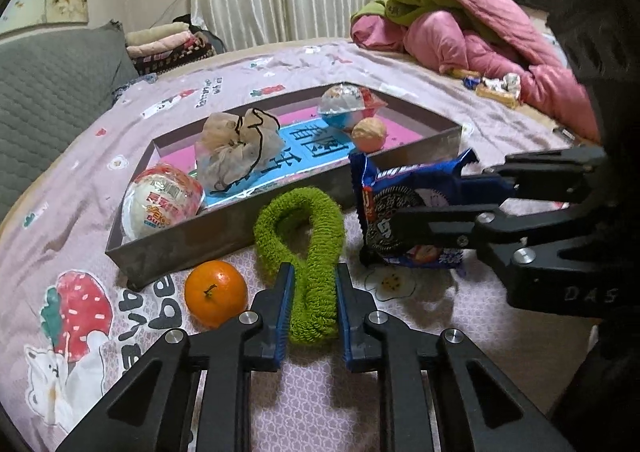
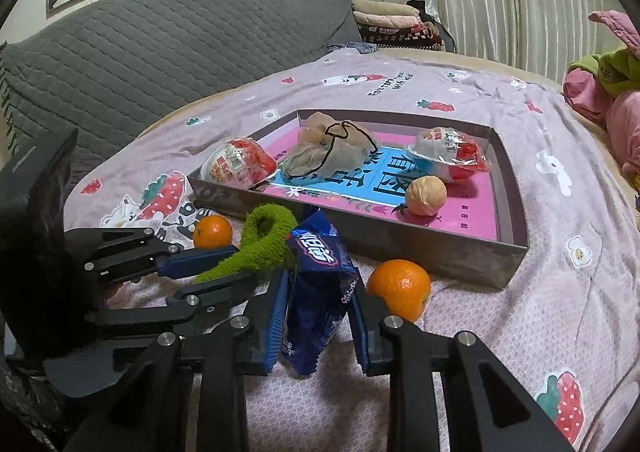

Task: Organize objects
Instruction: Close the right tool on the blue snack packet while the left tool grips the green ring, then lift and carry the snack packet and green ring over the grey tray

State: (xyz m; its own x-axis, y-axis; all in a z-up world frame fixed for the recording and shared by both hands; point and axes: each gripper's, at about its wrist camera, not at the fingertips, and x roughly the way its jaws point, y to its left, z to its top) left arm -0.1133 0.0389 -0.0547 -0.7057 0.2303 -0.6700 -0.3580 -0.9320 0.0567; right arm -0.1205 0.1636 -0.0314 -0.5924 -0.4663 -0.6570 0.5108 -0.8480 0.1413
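On a pink printed bedsheet point(image 1: 280, 67), the left gripper point(image 1: 311, 284) pinches a fuzzy green looped cloth point(image 1: 304, 236). The right gripper point(image 2: 320, 300) pinches a crinkly blue foil cookie packet point(image 2: 316, 284), both just near of a shallow grey cardboard box point(image 1: 192, 240).

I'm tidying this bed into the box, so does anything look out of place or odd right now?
Two oranges lie on the bedsheet outside the grey box. More wrapped snacks are scattered by the pink quilt. Nothing looks spilled or damaged.
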